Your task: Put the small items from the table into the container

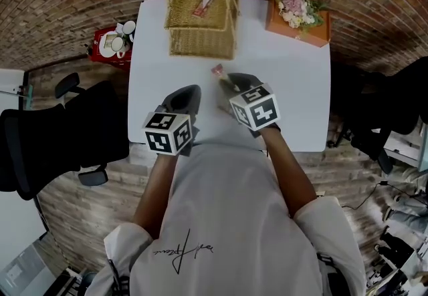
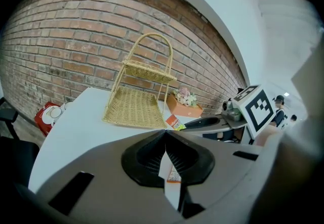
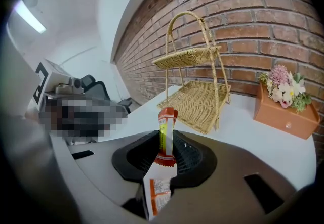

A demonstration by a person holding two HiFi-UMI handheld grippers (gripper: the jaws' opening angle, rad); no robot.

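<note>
Status: roughly midway, going by what shows.

- Done: one red-and-white wrapper (image 1: pixel 204 2) lies in the top tier of the wicker basket (image 1: pixel 194 44) at the far edge of the table (image 1: pixel 294 87).
- In hand: the right gripper (image 3: pixel 165 142) is clamped on a red-and-yellow snack packet (image 3: pixel 167 117). The packet stands upright between the jaws, its top poking past the tips. It is off the table, near the basket's front but short of it and not over either tier.
- The left gripper (image 2: pixel 165 132) is closed, jaws meeting at the tips. A thin white sachet (image 2: pixel 172 172) with orange print seems pinched in the seam behind the tips. That view is poor, so it may not be a real grip.
- Left to do: carry the snack packet over a tier and release it, then drop the white sachet if it is one.
- No other loose small items show on the bare table. The patch under the two grippers is hidden from the head view.
- The flower box (image 1: pixel 297 17) on the far right corner looks like decor, not cargo.
</note>
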